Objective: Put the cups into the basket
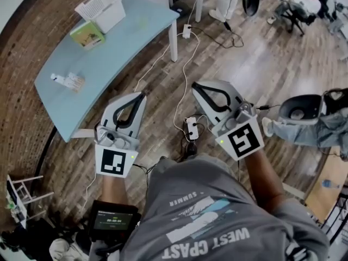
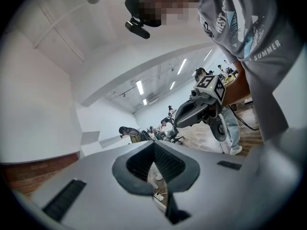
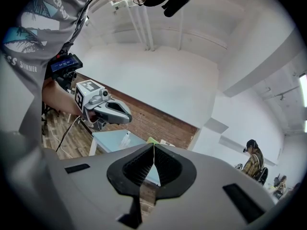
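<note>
A white slatted basket point(image 1: 101, 10) stands at the far end of the light blue table point(image 1: 125, 42). A small pale packet-like item point(image 1: 68, 81) lies near the table's near end; I cannot tell whether it is cups. My left gripper point(image 1: 142, 94) is shut and empty, held over the wooden floor short of the table. My right gripper point(image 1: 194, 86) is also shut and empty, beside it. In the left gripper view the jaws point(image 2: 154, 143) meet with nothing between them, and the same holds in the right gripper view point(image 3: 153, 145).
A green box point(image 1: 87, 34) sits beside the basket. A power strip point(image 1: 191, 128) and cables lie on the floor between the grippers. A dark office chair point(image 1: 299, 110) stands to the right. People sit at desks at the back.
</note>
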`<state>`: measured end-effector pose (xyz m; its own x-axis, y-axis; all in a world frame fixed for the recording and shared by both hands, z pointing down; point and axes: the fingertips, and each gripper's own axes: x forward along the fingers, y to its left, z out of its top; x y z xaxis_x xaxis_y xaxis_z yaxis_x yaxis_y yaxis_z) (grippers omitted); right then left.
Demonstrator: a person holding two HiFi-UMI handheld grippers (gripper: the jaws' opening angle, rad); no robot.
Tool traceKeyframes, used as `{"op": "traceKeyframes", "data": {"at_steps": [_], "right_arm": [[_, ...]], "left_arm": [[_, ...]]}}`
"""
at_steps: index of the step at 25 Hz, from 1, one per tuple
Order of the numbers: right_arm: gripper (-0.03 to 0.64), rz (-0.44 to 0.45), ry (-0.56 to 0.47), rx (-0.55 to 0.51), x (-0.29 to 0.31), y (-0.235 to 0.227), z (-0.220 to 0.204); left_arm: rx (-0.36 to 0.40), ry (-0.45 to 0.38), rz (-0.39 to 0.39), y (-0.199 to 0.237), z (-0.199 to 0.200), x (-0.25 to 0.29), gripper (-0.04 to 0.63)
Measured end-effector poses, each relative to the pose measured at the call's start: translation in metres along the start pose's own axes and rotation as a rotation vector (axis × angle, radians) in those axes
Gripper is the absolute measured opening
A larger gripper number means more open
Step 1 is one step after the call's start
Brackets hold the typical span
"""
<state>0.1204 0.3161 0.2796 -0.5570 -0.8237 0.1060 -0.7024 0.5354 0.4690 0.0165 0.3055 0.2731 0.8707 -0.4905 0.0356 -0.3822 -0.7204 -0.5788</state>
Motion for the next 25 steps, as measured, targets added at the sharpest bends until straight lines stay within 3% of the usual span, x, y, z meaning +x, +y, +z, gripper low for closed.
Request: {"op": "traceKeyframes", "data": {"at_steps": [11,17,25], "right_arm": [[0.014,0.057,-0.005,0.008,0.029,-0.006,-0.006],[0.014,0.024,0.010,-0.001,0.039,-0.005,-0.002],[0.014,-0.014,0.012,0.013,0.101,-0.002,0.022]], "left_arm": [[-0.010,0.007,0.023,0.024,-0.010,0.013,-0.002],[0.004,-0.015,0.005,0.035,-0.018,0.011,-0.002],[-0.010,-0.067,0.002,0.093,-0.050,-0.004,-0.002]]}}
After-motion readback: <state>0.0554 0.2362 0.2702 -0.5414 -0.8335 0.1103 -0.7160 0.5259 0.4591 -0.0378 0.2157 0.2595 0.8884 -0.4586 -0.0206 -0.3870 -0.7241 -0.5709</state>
